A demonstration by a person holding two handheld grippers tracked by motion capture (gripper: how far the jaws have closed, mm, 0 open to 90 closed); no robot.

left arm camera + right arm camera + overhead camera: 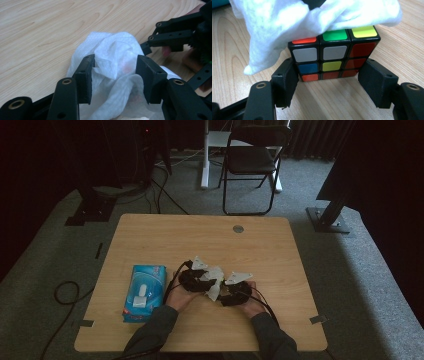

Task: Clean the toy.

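Observation:
A scrambled puzzle cube [332, 52] stands on the wooden table, and my right gripper [330, 65] is shut on its lower rows, one pad at each side. A crumpled white tissue [287, 22] lies over the cube's top and hangs down its left side. In the left gripper view the same tissue [112, 55] bulges up between the jaws of my left gripper [116, 62], which stands open around it without squeezing it. From above, both grippers meet at the table's middle front, the left gripper [206, 282] facing the right gripper [223, 292] with the tissue [215, 279] between them.
A blue tissue pack [145, 292] lies flat to the left of my left hand. The table [150, 235] has a round metal grommet [238, 228] near its far edge. A black folding chair [252, 162] stands beyond the table, and cables trail over the carpet at the left.

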